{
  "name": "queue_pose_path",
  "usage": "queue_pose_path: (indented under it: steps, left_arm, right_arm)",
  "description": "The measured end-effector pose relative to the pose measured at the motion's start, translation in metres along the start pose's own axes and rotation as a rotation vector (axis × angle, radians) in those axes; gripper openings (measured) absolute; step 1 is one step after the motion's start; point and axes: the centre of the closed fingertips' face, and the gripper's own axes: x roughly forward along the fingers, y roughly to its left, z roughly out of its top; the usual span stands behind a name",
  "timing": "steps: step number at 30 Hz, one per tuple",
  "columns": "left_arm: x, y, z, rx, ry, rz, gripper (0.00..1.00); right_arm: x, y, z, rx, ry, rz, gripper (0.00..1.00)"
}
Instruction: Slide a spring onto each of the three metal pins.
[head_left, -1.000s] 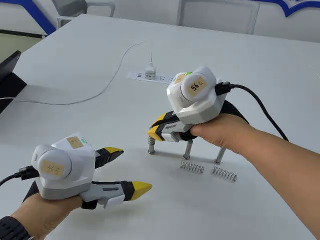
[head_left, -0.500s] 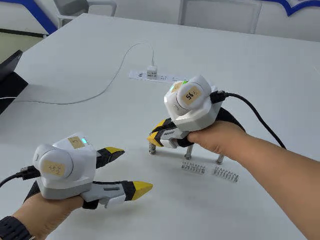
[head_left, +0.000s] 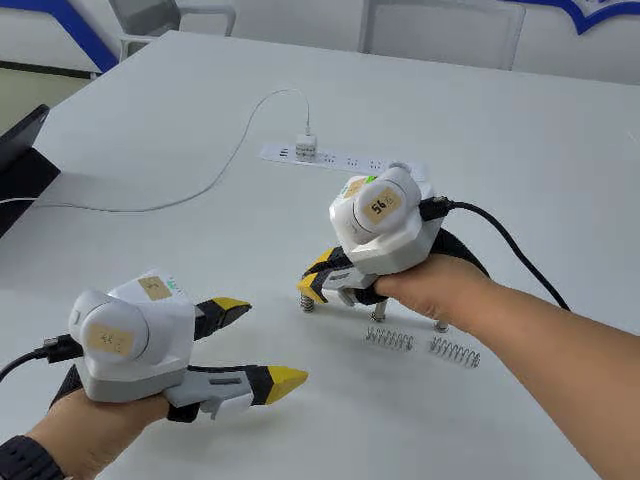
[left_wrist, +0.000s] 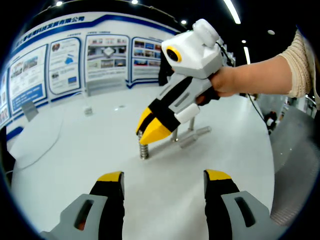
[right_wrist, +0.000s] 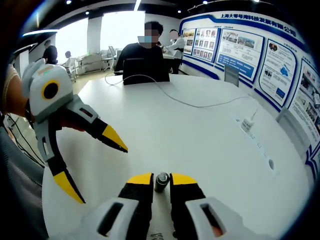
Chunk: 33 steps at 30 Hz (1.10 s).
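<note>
Head view: right gripper (head_left: 308, 288) tilts downward, jaws pinching a pin (head_left: 307, 301).

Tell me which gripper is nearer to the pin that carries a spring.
Right. The right gripper has its jaws closed around the top of the pin with the spring. The left gripper hangs open, well apart from it, nearer the person.

Table (head_left: 150, 130) lies open left of the pins (head_left: 379, 314); loose springs (head_left: 388, 339) lie just beside.
</note>
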Motion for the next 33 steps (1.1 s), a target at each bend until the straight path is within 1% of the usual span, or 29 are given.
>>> queue_pose_path:
  steps: [4,7,12,17,23,30,33]
  left_arm:
    - [0.000,0.000,0.001,0.003,0.000,0.000,0.66]
    - [0.000,0.000,0.003,0.006,-0.002,0.000,0.66]
    - [0.000,-0.002,0.005,0.013,-0.003,-0.004,0.65]
    - [0.002,-0.005,0.006,0.017,-0.001,-0.009,0.65]
    - [0.004,-0.008,0.007,0.022,-0.001,-0.018,0.65]
    - [0.005,-0.013,0.008,0.033,0.002,-0.030,0.64]
    - [0.006,-0.014,0.008,0.036,0.003,-0.035,0.64]
  right_arm:
    - [-0.003,0.000,-0.001,0.000,-0.003,-0.006,0.16]
    - [-0.009,-0.002,-0.002,0.002,-0.009,-0.017,0.17]
    - [-0.024,-0.007,-0.002,0.014,-0.032,-0.041,0.17]
    - [-0.040,-0.004,-0.004,0.014,-0.050,-0.056,0.17]
    - [-0.061,0.006,-0.014,0.028,-0.072,-0.061,0.17]
    - [-0.081,0.013,-0.031,0.038,-0.076,-0.077,0.17]
    - [-0.086,0.014,-0.039,0.038,-0.071,-0.087,0.17]
